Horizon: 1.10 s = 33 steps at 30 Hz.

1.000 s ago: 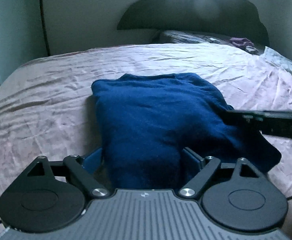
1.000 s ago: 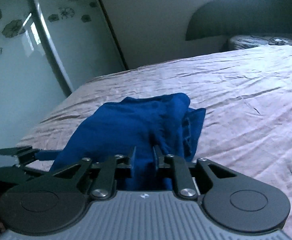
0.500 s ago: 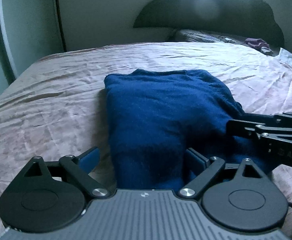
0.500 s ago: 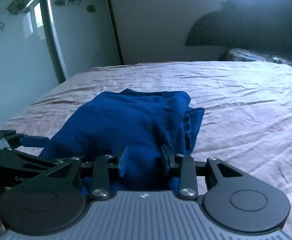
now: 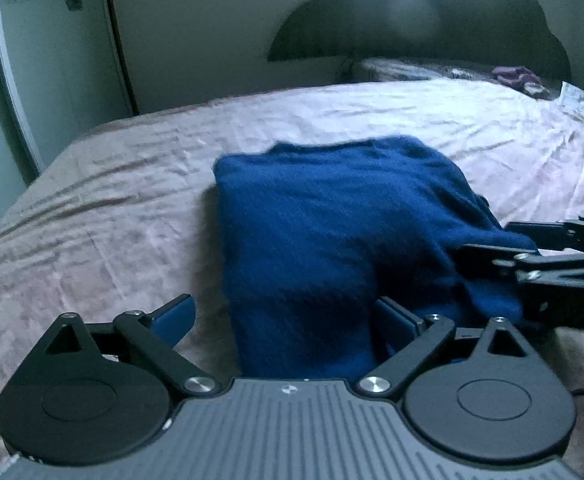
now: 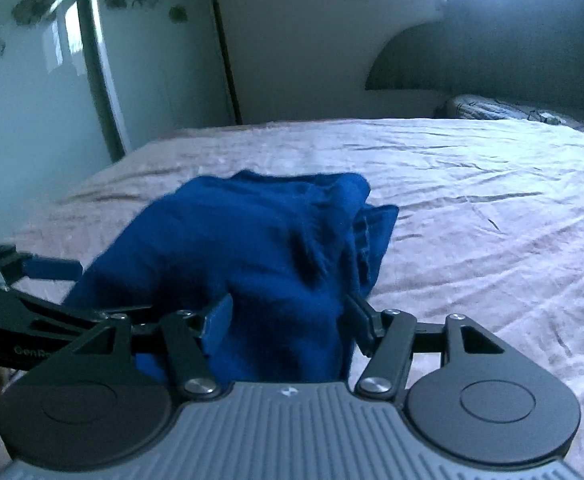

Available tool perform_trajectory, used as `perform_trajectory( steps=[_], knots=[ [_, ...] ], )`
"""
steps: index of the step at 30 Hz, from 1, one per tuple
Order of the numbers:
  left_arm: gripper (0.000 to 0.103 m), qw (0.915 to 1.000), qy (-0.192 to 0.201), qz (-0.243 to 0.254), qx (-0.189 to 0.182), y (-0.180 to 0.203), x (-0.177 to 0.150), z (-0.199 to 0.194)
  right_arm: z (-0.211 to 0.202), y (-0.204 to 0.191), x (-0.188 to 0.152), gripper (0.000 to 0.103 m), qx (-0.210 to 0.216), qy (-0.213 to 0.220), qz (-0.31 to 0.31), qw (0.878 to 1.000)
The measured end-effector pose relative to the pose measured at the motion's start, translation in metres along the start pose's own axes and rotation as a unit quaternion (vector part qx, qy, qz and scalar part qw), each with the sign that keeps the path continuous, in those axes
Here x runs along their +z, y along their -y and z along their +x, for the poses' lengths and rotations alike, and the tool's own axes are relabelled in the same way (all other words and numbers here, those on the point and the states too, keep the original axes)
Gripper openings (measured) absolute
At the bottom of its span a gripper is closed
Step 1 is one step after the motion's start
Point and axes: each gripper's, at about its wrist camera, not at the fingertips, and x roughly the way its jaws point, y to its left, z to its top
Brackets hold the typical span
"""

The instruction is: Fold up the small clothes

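The dark blue knitted garment (image 5: pixel 332 232) lies folded on the wrinkled pale pink bedsheet (image 5: pixel 112 216) of the bed, its near edge reaching back between both tools. The left tool (image 5: pixel 282 320) is released: its blue-padded fingers (image 5: pixel 176 314) stand wide apart, one on either side of the near edge, clamping nothing. The right tool (image 6: pixel 288 320) is likewise spread, the cloth lying loose between its fingers (image 6: pixel 218 320).

Judged step: releasing the completed fold and preparing the next one.

Procedure, as advised:
1. Keep both tools spread fully before drawing back, so that no pad drags the knit and opens the fold.
2. Withdraw low and straight along the bed, away from the garment.
3. Note the right side: in the right wrist view the layers bunch and a lower edge (image 6: pixel 380 232) protrudes beyond the top layer. Align this edge before folding again.
4. Take the next grip on all layers at the near corners; a knit stretches and slips, so a shallow pinch is likely to catch the top layer only.
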Motion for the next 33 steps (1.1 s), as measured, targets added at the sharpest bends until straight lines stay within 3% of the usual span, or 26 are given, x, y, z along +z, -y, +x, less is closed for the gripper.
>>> perform_trajectory(
  steps=[1,3,6,10,15,19,22,23,24,25,26,27,31,33],
  knots=[
    [0.097,0.9999,0.013,-0.004,0.005,-0.005,0.002,-0.002,-0.001,0.005,0.002,0.061,0.004,0.003,0.012,1.0],
    [0.1,0.9994,0.03,-0.013,0.012,-0.016,0.008,-0.001,0.0,0.021,0.007,0.074,0.015,0.003,0.046,0.999],
    [0.1,0.9988,0.024,-0.041,0.01,-0.037,0.019,0.01,0.007,0.047,0.014,0.077,0.036,-0.006,0.1,0.994],
    [0.101,0.9936,-0.013,-0.101,-0.049,-0.068,0.027,0.037,0.03,0.072,0.021,0.077,0.071,-0.038,0.137,0.987],
    [0.1,0.9715,-0.053,-0.174,-0.152,-0.095,0.034,0.079,0.064,0.088,0.028,0.079,0.153,-0.05,0.18,0.97],
    [0.099,0.9525,-0.059,-0.233,-0.187,-0.109,0.045,0.107,0.093,0.091,0.042,0.079,0.194,-0.056,0.187,0.961],
    [0.093,0.9406,-0.058,-0.263,-0.207,-0.112,0.056,0.126,0.116,0.094,0.055,0.079,0.222,-0.057,0.195,0.954],
    [0.085,0.9374,-0.059,-0.27,-0.211,-0.112,0.059,0.132,0.124,0.095,0.06,0.078,0.227,-0.062,0.195,0.952],
    [0.066,0.9357,-0.061,-0.272,-0.216,-0.111,0.062,0.137,0.133,0.095,0.064,0.072,0.229,-0.066,0.195,0.952],
    [0.056,0.9359,-0.065,-0.268,-0.219,-0.109,0.065,0.142,0.14,0.094,0.068,0.063,0.227,-0.072,0.193,0.952],
    [0.041,0.9386,-0.069,-0.261,-0.215,-0.105,0.069,0.143,0.147,0.095,0.071,0.035,0.223,-0.082,0.194,0.952],
    [0.029,0.9432,-0.068,-0.252,-0.205,-0.102,0.071,0.143,0.155,0.095,0.072,0.022,0.217,-0.093,0.199,0.951],
    [0.018,0.9643,-0.034,-0.189,-0.182,-0.085,0.076,0.126,0.15,0.089,0.071,0.018,0.215,-0.083,0.183,0.956],
    [0.017,0.9684,-0.019,-0.172,-0.18,-0.078,0.08,0.12,0.14,0.086,0.074,0.017,0.205,-0.066,0.172,0.961]
  ],
)
